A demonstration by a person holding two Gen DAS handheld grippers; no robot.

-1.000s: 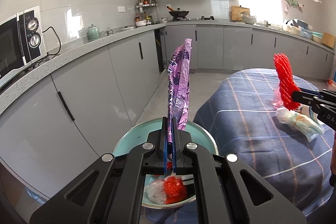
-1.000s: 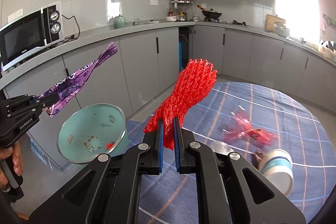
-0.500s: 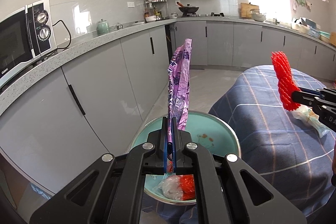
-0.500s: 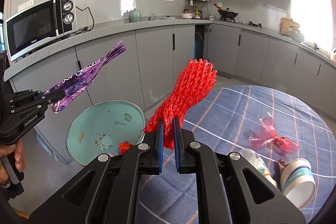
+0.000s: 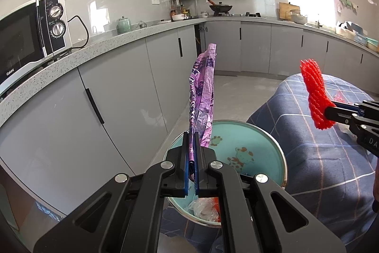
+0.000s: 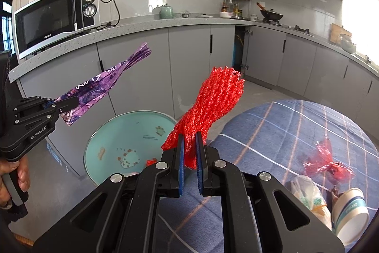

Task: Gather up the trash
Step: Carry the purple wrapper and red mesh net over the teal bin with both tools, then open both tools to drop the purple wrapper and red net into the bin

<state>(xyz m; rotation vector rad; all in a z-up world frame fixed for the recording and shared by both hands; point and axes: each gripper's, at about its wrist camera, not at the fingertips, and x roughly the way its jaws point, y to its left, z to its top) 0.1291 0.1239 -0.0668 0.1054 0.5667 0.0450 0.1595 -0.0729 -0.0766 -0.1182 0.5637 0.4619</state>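
Purple film, thin and crinkly, weighs almost nothing and will likely slip unless we pinch it near the bunched end; our left gripper [image 5: 191, 155] is clamped on the purple wrapper [image 5: 203, 96], which stands up at centre frame above the teal bin [image 5: 248, 141]; the red foam net [image 6: 208, 108] looks soft and springy, a crumpled mesh sleeve, squeezed at its lower end by our right gripper [image 6: 189, 153], mid-frame, just right of the bin and over the checked tablecloth [image 6: 284, 129].
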